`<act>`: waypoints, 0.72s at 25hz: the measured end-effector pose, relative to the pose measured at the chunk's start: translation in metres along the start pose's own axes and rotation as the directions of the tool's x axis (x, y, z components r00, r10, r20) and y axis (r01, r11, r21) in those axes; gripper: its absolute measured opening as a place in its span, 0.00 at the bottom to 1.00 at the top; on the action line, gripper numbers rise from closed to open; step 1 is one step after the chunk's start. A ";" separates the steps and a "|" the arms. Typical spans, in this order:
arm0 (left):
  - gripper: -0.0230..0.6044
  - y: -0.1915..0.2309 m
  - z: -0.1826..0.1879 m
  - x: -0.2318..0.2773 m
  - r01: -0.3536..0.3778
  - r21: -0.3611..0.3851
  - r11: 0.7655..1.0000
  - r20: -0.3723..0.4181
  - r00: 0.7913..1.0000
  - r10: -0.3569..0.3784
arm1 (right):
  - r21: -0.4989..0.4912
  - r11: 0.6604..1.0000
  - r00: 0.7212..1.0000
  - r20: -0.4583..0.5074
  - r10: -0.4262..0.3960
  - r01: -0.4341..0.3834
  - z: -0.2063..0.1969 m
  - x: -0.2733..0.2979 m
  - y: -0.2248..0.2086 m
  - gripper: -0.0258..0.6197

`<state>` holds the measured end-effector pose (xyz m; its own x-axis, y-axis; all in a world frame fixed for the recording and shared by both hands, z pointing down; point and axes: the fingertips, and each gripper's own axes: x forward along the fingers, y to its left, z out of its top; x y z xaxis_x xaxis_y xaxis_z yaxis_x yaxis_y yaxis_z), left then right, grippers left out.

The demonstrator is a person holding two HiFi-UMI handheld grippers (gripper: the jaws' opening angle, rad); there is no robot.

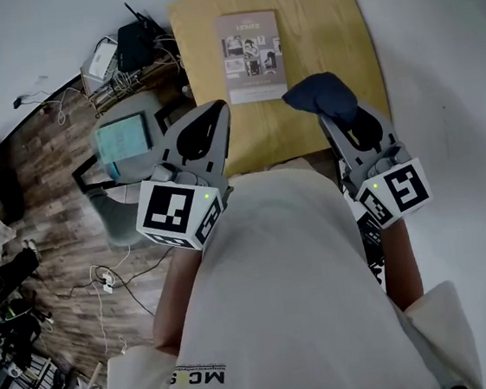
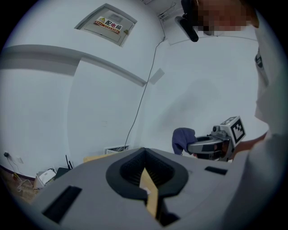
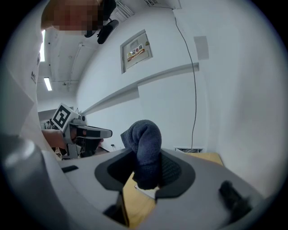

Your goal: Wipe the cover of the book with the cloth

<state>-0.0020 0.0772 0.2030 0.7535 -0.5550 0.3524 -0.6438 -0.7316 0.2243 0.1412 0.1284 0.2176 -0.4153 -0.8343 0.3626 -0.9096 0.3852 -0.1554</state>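
The book (image 1: 252,56), grey-covered with small pictures, lies flat on the yellow tabletop (image 1: 328,23), toward its far side. My right gripper (image 1: 335,111) is shut on a dark blue cloth (image 1: 322,96), held bunched above the table's near edge, just right of the book's near corner. In the right gripper view the cloth (image 3: 144,143) sticks up between the jaws of the right gripper (image 3: 146,157). My left gripper (image 1: 214,112) hangs at the table's near left edge, shut with nothing in it; its tips (image 2: 144,152) meet. From the left gripper view, the right gripper (image 2: 210,144) and cloth (image 2: 182,139) show.
Left of the table, on the wood floor, are a black router (image 1: 137,43), a wire basket with cables (image 1: 112,78) and a teal-topped stool (image 1: 123,140). White wall surrounds the table's far and right sides, with an electrical panel (image 2: 108,24) high on it.
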 end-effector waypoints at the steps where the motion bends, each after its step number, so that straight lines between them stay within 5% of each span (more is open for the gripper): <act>1: 0.05 0.000 -0.001 0.000 0.001 -0.001 1.000 -0.001 1.000 -0.001 | 0.001 1.000 1.000 0.002 0.000 0.000 0.000 0.000 0.000 0.28; 18: 0.05 -0.010 -0.003 0.009 0.034 0.012 0.999 -0.021 0.999 -0.033 | 0.037 0.999 1.000 0.003 -0.010 0.010 0.002 -0.008 -0.014 0.27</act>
<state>0.0104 0.0808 0.2069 0.7716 -0.5217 0.3640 -0.6164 -0.7545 0.2252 0.1572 0.1289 0.2146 -0.4057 -0.8393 0.3619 -0.9137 0.3617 -0.1855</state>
